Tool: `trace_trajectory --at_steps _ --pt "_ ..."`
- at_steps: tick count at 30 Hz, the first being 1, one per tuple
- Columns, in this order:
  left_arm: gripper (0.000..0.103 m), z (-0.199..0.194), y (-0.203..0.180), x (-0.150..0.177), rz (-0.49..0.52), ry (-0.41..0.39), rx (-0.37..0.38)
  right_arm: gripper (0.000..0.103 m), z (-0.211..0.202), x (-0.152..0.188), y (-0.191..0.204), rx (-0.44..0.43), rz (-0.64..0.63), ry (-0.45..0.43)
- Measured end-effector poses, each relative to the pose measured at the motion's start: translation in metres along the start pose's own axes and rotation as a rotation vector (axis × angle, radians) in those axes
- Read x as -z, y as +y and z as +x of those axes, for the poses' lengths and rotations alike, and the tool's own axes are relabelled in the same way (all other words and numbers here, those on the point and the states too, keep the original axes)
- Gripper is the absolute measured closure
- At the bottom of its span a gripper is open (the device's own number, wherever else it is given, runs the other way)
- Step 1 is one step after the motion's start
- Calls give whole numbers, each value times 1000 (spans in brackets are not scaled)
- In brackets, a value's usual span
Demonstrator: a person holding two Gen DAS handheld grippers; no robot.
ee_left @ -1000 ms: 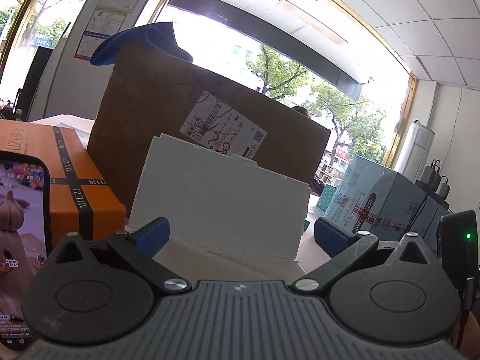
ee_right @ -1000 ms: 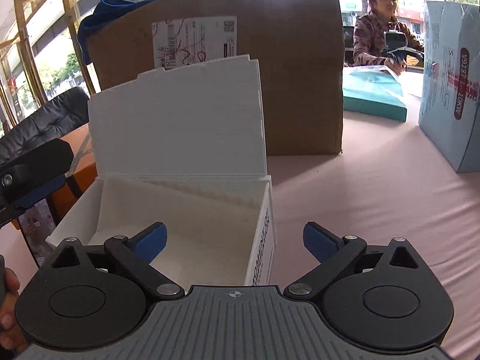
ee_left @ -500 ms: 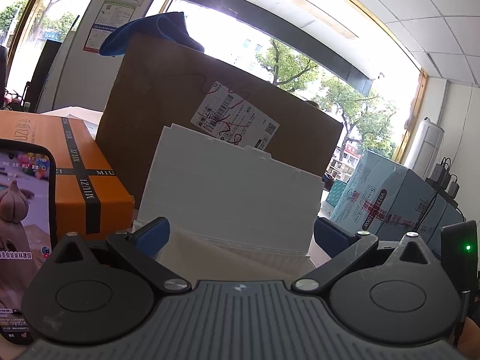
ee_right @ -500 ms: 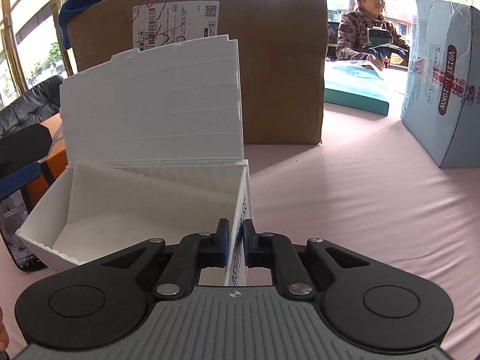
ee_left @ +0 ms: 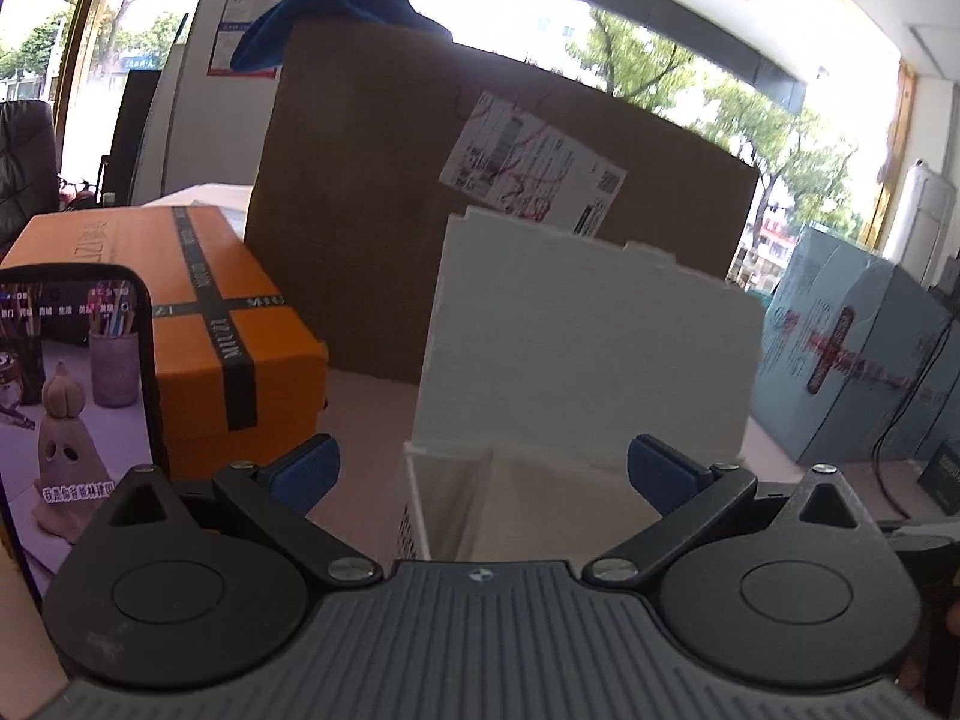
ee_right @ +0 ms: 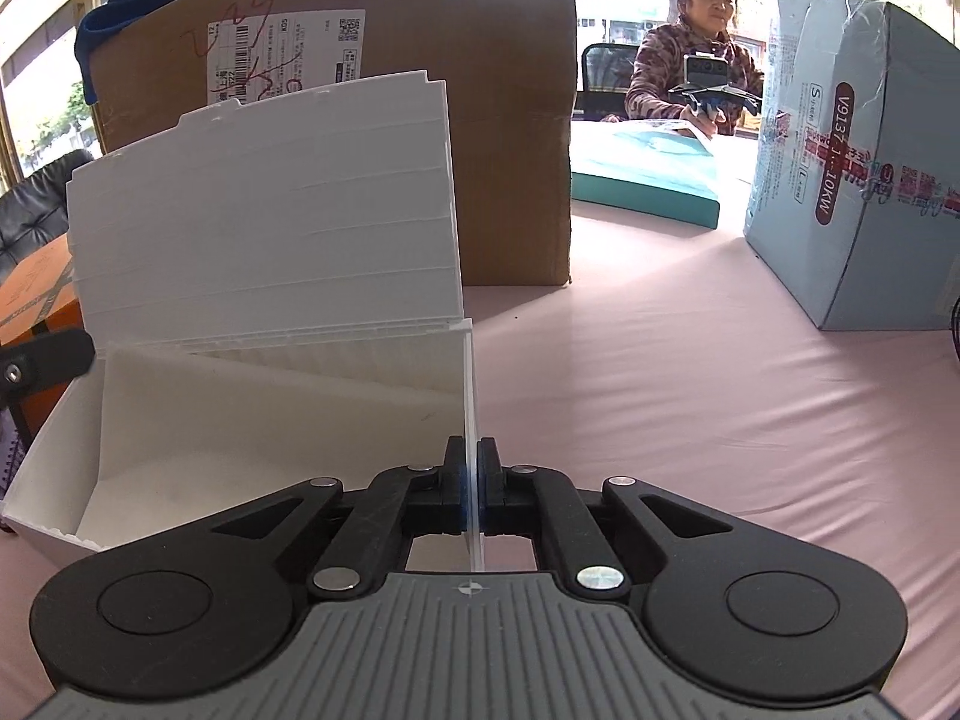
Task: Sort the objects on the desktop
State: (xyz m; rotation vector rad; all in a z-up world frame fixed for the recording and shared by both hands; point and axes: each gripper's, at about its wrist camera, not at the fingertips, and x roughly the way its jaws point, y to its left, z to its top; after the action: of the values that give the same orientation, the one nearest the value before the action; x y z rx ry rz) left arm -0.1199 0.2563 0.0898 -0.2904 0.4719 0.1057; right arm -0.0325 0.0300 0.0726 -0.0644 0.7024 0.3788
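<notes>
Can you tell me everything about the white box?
The white box looks like thin ribbed plastic board. It is open, with its lid standing up at the back, and what shows of the inside is empty. It sits on the pink tablecloth in front of a big brown cardboard box. The right gripper pinches its right side wall. The left gripper hangs open over it, touching nothing.

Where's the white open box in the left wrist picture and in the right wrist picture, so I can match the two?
Left wrist: the white open box sits centre, raised lid upright, just beyond the open left hand-held gripper.
Right wrist: it fills the left half; the right hand-held gripper is shut on its right wall.
Shared landmark: the brown cardboard box with shipping label stands behind it.
</notes>
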Motion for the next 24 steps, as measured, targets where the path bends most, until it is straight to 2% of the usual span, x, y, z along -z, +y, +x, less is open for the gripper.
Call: trace_trajectory --at_steps 3,6,8,10,14,19,24 --pt "3 10 -2 4 20 73 -11 100 0 0 1 8 3 1" --pt "16 16 -2 7 21 116 -11 100 1 2 0 5 7 9" --pt "38 18 2 7 0 139 -10 100 2 3 0 3 11 16" --pt "53 20 4 8 -8 158 -32 100 3 4 0 6 9 19" --pt "70 20 4 10 10 165 -77 100 5 5 0 8 21 28" --pt "84 19 6 9 20 158 -103 100 4 6 0 17 29 16" --pt "88 18 5 8 29 150 -98 100 -1 10 -2 20 36 -20"
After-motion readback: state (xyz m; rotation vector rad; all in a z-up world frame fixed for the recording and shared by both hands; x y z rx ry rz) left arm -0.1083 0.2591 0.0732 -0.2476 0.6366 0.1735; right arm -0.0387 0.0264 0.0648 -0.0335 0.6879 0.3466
